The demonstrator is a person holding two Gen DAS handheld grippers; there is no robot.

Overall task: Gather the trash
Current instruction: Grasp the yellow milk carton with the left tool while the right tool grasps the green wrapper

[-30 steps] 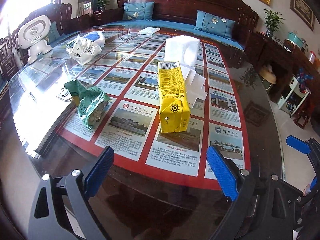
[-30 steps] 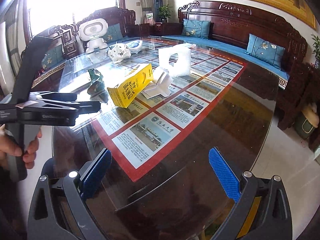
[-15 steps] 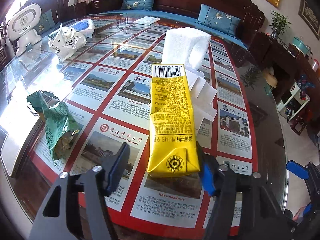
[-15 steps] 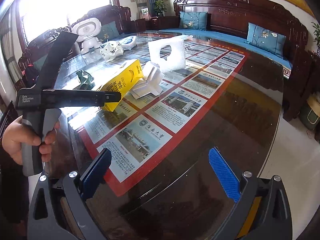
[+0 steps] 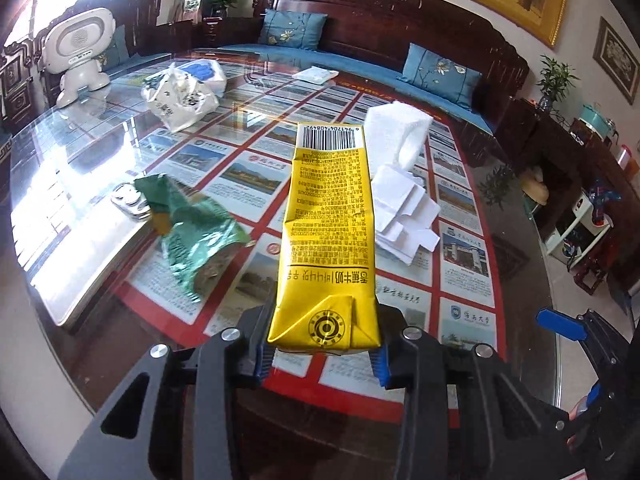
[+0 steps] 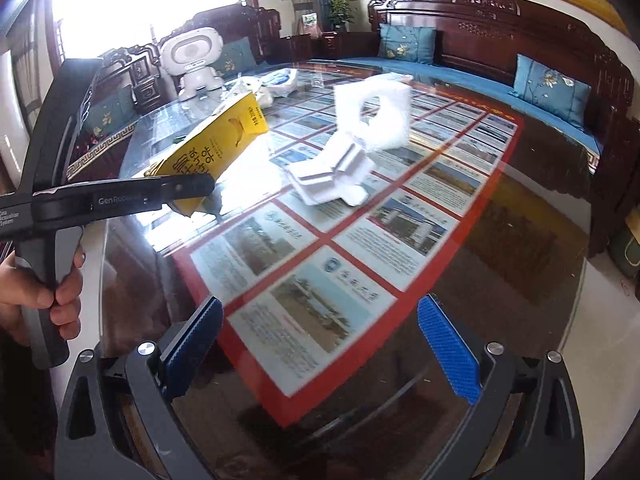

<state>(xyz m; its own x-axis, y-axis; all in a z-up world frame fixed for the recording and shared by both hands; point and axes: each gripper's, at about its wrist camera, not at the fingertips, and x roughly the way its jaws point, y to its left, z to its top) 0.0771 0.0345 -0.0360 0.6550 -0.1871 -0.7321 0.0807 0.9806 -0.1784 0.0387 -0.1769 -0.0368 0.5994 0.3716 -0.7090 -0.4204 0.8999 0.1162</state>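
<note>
My left gripper (image 5: 322, 354) is shut on the near end of a yellow milk carton (image 5: 328, 236), which is lifted and tilted above the glass table (image 5: 80, 168); the carton also shows in the right wrist view (image 6: 212, 148), its far end raised. A crumpled green wrapper (image 5: 192, 232) lies left of it. White folded paper (image 5: 404, 216) and a white foam block (image 5: 400, 136) lie to its right. My right gripper (image 6: 320, 352) is open and empty over the table's near edge.
A white plastic bag (image 5: 180, 96) and a white robot toy (image 5: 80, 52) stand at the far left. A metal pull-tab piece (image 5: 128, 200) lies by the wrapper. A dark wooden sofa (image 5: 360, 20) with blue cushions lines the far side.
My left gripper moved forward to the yellow carton, closed on its near end and lifted it off the table. The right gripper stayed open and nearly still.
</note>
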